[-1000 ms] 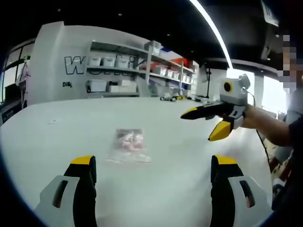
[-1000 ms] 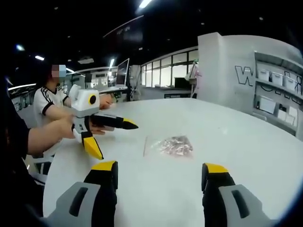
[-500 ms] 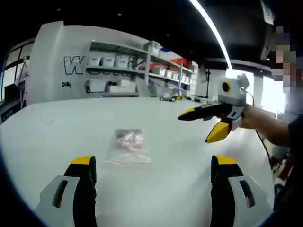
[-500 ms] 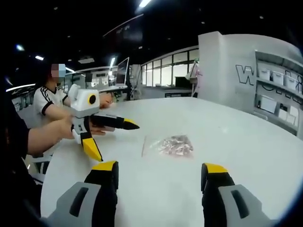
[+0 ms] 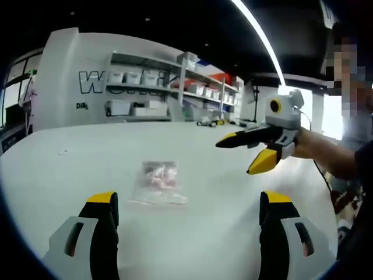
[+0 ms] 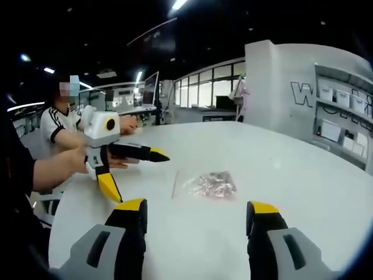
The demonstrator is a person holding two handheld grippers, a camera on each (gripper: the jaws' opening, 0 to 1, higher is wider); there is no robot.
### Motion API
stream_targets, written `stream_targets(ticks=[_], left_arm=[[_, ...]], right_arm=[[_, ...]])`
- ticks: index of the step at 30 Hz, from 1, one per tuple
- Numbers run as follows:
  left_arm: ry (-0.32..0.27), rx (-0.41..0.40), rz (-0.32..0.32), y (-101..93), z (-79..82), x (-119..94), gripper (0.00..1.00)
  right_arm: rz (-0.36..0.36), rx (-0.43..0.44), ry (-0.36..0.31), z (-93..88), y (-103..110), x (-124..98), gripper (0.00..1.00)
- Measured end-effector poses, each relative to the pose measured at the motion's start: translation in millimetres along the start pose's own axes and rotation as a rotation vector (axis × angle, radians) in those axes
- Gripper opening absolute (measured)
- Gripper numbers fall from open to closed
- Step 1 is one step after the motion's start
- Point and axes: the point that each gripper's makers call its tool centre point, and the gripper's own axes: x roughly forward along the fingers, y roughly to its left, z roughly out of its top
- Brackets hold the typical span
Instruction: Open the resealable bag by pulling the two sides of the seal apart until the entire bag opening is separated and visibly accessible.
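I see nothing done yet: the resealable bag lies sealed and untouched on the table; my left gripper and right gripper, jaws spread wide, hover near the bag, empty

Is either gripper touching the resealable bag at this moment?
Apart. In the left gripper view, bare table separates the bag from the left gripper and the right gripper, both open.

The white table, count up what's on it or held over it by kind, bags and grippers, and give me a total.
Resealable bag: 1, lying flat on the white table, not gripped.
Grippers: 2, left gripper and right gripper, both with jaws spread, held above the table.
Total: 3.
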Motion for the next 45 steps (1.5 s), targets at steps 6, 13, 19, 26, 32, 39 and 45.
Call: stream_targets(ticks=[6,13,19,26,32,39,45], left_arm=[[-0.002,-0.001,-0.001,1.2,-0.2,0.9,1.0],[-0.005,0.003,-0.002,1.7,1.3,0.9,1.0],[-0.011,0.002,-0.002,3.1,2.5,1.9,1.0],[-0.009,0.0,-0.006,3.9,0.5,3.2,1.0],[-0.013,-0.004,-0.008,4.5,-0.2,4.9,1.0],[-0.013,-0.003,-0.011,5.5,-0.6,8.1,1.0],[-0.007,0.01,-0.004,8.1,-2.6,9.7,1.0]], right_arm=[[0.001,-0.003,0.006,-1.6,-1.3,3.8,0.67],[0.006,-0.003,0.008,-1.8,-1.1,7.8,0.67],[0.005,-0.005,0.008,-0.8,-2.1,10.1,0.67],[0.004,-0.009,0.008,-0.2,-3.2,11.9,0.66],[0.007,-0.012,0.01,-1.5,-4.1,13.9,0.66],[0.008,-0.018,0.019,-4.0,-4.0,15.5,0.65],[0.009,-0.019,0.021,-4.8,-4.0,17.1,0.65]])
